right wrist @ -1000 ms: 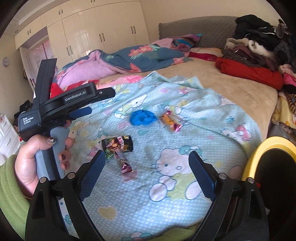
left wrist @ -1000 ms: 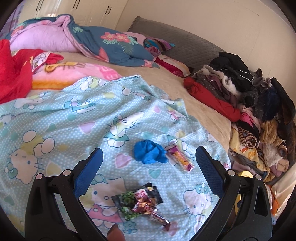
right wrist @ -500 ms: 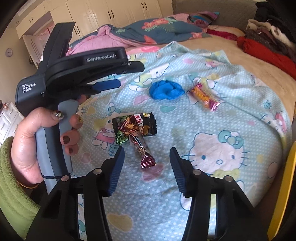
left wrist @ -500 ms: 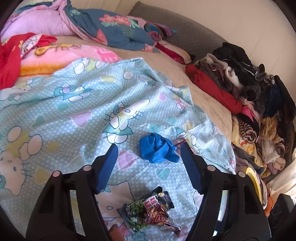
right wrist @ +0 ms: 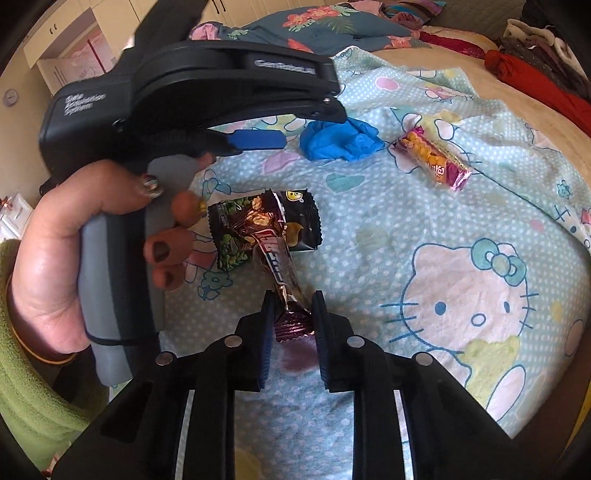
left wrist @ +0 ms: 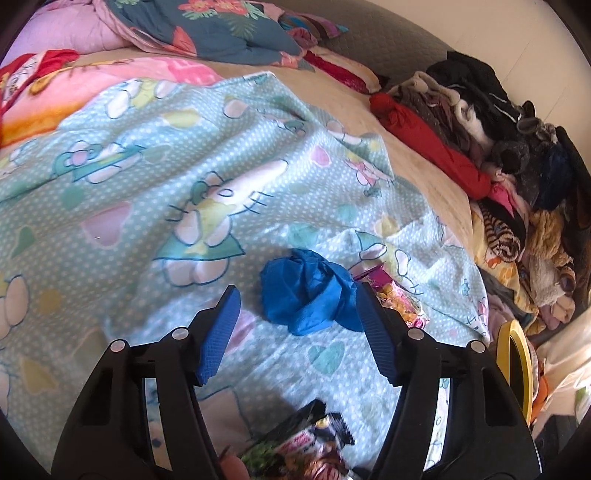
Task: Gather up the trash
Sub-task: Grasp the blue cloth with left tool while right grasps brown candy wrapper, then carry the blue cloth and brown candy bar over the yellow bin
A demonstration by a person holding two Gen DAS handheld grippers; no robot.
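On the Hello Kitty blanket (right wrist: 461,295) lies a crumpled blue glove (left wrist: 306,295). My left gripper (left wrist: 296,291) straddles it with its jaws closing. The right pad touches the glove's edge and the left pad stands apart from it. A brown candy wrapper (right wrist: 280,266) trails off a pile of black and green snack bags (right wrist: 258,229). My right gripper (right wrist: 292,306) is closing on the wrapper's crimped end, and both pads touch it. A pink and yellow snack pack (right wrist: 434,162) lies to the right of the glove.
A person's hand (right wrist: 74,266) with a green sleeve holds the left gripper's handle just left of the snack bags. A yellow-rimmed bin (left wrist: 513,369) stands off the bed's right edge. Piled clothes (left wrist: 498,147) and folded quilts (left wrist: 229,33) line the far side.
Both grippers have come down toward the bed and their jaws have narrowed. The left now flanks the blue glove. The right has closed in on the candy wrapper's end.
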